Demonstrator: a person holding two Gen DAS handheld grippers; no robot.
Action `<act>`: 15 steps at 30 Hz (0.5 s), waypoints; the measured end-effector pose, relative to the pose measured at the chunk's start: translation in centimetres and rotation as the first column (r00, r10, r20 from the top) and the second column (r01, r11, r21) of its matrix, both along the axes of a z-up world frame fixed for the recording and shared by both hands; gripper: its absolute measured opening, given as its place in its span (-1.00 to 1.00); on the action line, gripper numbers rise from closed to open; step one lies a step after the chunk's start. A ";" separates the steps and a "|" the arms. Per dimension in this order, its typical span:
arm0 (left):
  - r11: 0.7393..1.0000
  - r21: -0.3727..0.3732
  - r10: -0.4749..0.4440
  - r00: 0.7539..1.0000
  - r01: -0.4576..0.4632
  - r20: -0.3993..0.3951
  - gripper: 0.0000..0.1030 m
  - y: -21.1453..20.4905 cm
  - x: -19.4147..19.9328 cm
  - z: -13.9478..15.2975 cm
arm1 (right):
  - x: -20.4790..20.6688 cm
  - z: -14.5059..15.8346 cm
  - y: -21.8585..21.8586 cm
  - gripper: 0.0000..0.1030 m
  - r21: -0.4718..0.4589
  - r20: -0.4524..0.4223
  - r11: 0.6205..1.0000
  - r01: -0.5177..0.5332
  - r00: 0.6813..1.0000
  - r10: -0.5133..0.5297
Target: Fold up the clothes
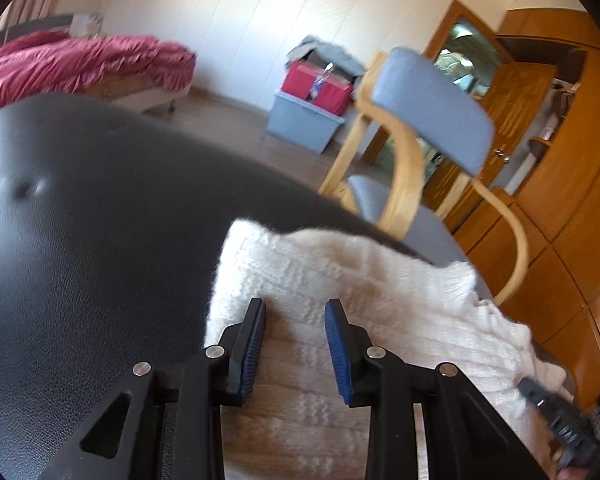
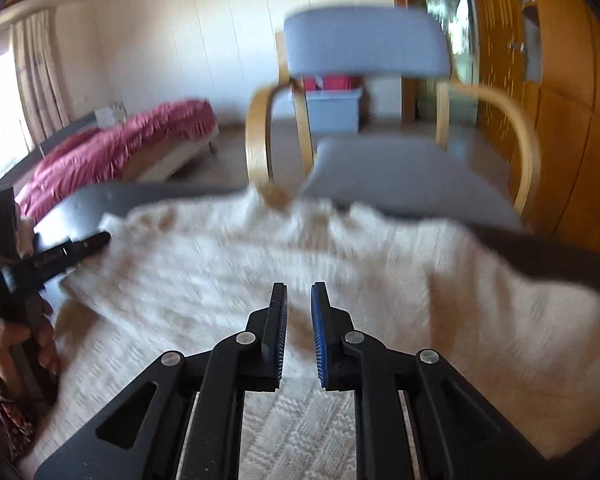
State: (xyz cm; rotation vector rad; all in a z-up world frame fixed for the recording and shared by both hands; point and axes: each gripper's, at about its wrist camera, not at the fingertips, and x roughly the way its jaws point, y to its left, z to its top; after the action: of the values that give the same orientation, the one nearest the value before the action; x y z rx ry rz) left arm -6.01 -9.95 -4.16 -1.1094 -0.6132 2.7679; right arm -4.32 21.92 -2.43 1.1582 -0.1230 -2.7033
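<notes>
White knit sweater (image 2: pixel 260 264) under empty, narrowly parted right claw (image 2: pixel 299 300), chair (image 2: pixel 364 40) beyond

Bright daylight, seemingly from the curtained window (image 2: pixel 4 92); both fisheye views motion-blurred, bowed, with dark vignetted corners.

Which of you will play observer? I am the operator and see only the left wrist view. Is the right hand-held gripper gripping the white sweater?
Observer: No. The right hand-held gripper shows a narrow gap between its pads with nothing pinched. The white sweater lies below it.
Operator: How far does the sweater spread?
Observer: It lies wide across the black table, reaching about to the far edge in front of the grey chair.
Operator: And my left hand-held gripper?
Observer: A hand holds it at the sweater's left edge.
</notes>
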 end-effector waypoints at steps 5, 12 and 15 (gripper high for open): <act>0.964 -0.263 -0.016 0.998 0.030 0.056 -0.41 0.0 -0.1 0.7 | -0.7 -1.8 1.0 -0.74 -0.078 0.065 0.997 0.005 0.998 0.001; 0.984 -0.160 -0.080 0.997 0.076 -0.016 -0.43 -3.2 5.0 2.0 | -1.0 -2.0 1.1 -0.74 -0.068 0.062 0.998 0.002 0.998 0.003; 0.957 -0.178 -0.229 0.973 0.227 0.010 -0.43 -0.8 7.7 1.3 | -0.9 -2.0 1.3 -0.74 -0.072 0.062 0.997 0.003 0.998 0.002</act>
State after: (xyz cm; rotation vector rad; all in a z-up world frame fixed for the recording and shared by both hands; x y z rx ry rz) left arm 1.65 -10.80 -2.87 -1.1180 -0.2206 2.6651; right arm -5.17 23.22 -4.46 1.2213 -0.2286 -2.6403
